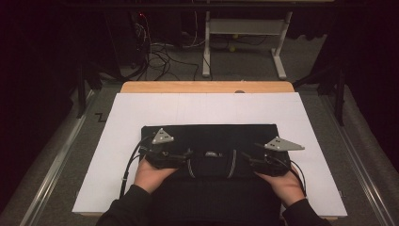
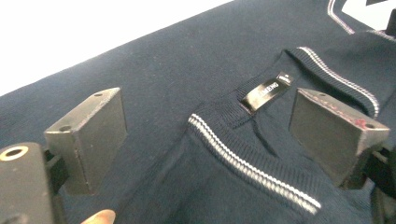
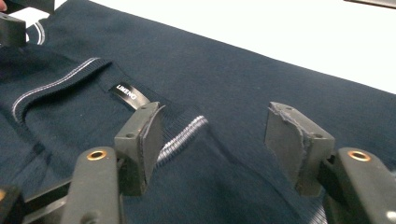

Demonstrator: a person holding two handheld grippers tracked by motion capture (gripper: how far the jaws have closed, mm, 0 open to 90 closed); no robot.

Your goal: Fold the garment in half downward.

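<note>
Folding of a dark navy sweater (image 1: 210,141) is judged to be the work in hand. The garment is laid flat on the white sheet (image 1: 141,113) that covers the bench (image 1: 207,86), nearer the front edge than the back edge, with its striped collar (image 2: 252,168) and neck label (image 2: 265,90) turned toward the person. The left tool (image 1: 188,153) is held over the collar from the left side and the right tool (image 1: 244,155) from the right. On both tools the jaws are set apart, with only loose fabric beneath them and nothing pinched, so a release seems just made. The fold at the collar edge appears to be set down. For the next move, a fresh edge of the sweater would probably have to be picked, likely a side edge, and both tools would need to be closed on a single layer without dragging the folded part askew.
</note>
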